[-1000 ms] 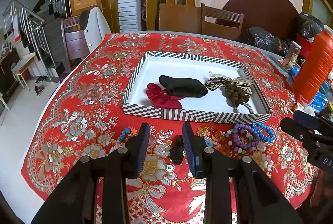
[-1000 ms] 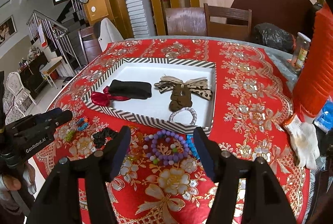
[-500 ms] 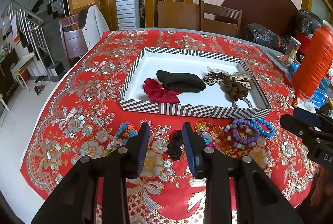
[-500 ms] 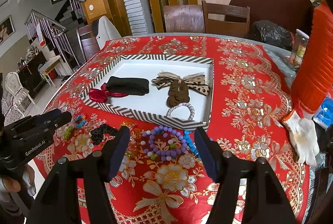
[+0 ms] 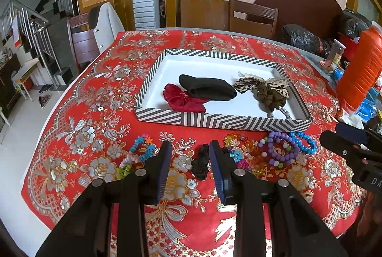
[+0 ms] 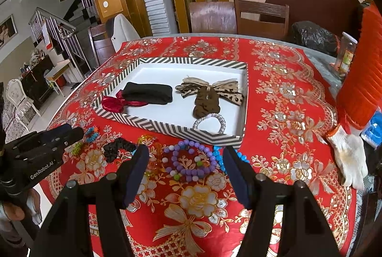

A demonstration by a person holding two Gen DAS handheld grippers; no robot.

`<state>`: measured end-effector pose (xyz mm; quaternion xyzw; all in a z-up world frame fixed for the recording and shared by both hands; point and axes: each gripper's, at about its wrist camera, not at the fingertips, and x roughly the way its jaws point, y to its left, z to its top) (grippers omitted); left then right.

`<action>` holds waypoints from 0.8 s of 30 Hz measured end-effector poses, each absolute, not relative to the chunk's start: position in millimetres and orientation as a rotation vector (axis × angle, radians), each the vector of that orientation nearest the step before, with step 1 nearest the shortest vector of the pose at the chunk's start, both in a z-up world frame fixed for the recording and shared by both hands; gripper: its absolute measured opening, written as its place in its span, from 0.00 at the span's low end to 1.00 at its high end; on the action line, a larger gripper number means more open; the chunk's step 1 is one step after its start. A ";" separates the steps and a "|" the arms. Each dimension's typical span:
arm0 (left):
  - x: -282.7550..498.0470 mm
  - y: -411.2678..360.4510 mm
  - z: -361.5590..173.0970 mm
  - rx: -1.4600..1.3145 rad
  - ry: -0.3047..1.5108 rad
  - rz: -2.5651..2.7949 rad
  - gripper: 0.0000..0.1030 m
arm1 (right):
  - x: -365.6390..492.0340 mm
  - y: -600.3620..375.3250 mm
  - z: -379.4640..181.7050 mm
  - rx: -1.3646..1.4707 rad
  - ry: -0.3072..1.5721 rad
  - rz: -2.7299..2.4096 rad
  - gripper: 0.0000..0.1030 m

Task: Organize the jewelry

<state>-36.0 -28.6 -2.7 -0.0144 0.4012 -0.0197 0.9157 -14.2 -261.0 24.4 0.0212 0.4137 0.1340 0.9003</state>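
Note:
A striped box on the red tablecloth holds a red scrunchie, a black band, a leopard bow and a silver hair tie. Loose pieces lie in a row in front of it: a multicolour bracelet, a black scrunchie, a purple bead bracelet and a blue bead bracelet. My left gripper is open above the black scrunchie, with nothing between its pads. My right gripper hangs open over the purple bracelet, holding nothing.
An orange ribbed container, a jar, black bags and a white glove crowd the table's right side. Chairs stand behind the table. A stairway is at the left.
The left view has slid slightly, so the black scrunchie now sits nearer the gap between its fingers. The right gripper has not moved. Both openings are unchanged.

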 end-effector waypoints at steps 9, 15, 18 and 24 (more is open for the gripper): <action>-35.0 -22.6 -5.8 -0.048 0.841 -0.056 0.45 | -12.1 -262.8 21.5 0.050 0.872 0.277 0.66; -32.2 -13.8 -10.6 -0.069 0.859 -0.061 0.45 | -9.5 -266.3 17.2 0.057 0.884 0.269 0.66; -30.2 -8.8 -14.0 -0.079 0.869 -0.058 0.45 | -8.3 -266.6 14.6 0.058 0.893 0.271 0.66; -28.5 4.6 -18.2 -0.096 0.885 -0.057 0.45 | -5.1 -267.3 9.9 0.060 0.911 0.275 0.66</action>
